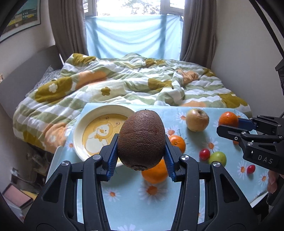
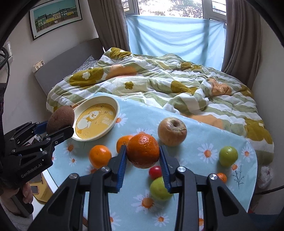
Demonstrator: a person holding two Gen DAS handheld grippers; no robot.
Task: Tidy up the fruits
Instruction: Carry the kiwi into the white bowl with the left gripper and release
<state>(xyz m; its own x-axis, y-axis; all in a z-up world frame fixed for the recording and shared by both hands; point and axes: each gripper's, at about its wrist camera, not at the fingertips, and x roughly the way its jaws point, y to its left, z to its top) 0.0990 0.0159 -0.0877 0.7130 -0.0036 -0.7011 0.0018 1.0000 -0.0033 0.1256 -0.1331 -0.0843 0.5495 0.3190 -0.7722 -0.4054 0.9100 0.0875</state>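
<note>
- daisy-print tablecloth [image 2: 186, 135] carries a yellow duck bowl [image 2: 95, 120] and loose fruit.
- left gripper [image 1: 141, 153] is clamped on a kiwi [image 1: 141, 138].
- right gripper [image 2: 142, 164] is clamped on an orange [image 2: 143, 151].

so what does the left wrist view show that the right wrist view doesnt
Only the left wrist view shows a second small red fruit near the right gripper, and the kiwi close up, clamped between the left gripper's pads.

Only the right wrist view shows the right gripper's orange in full, pinched between its pads, plus a second green fruit, a tiny orange fruit and the framed picture in full.

Both show the plate, the apple, loose oranges, the flowered tablecloth and the bed.
</note>
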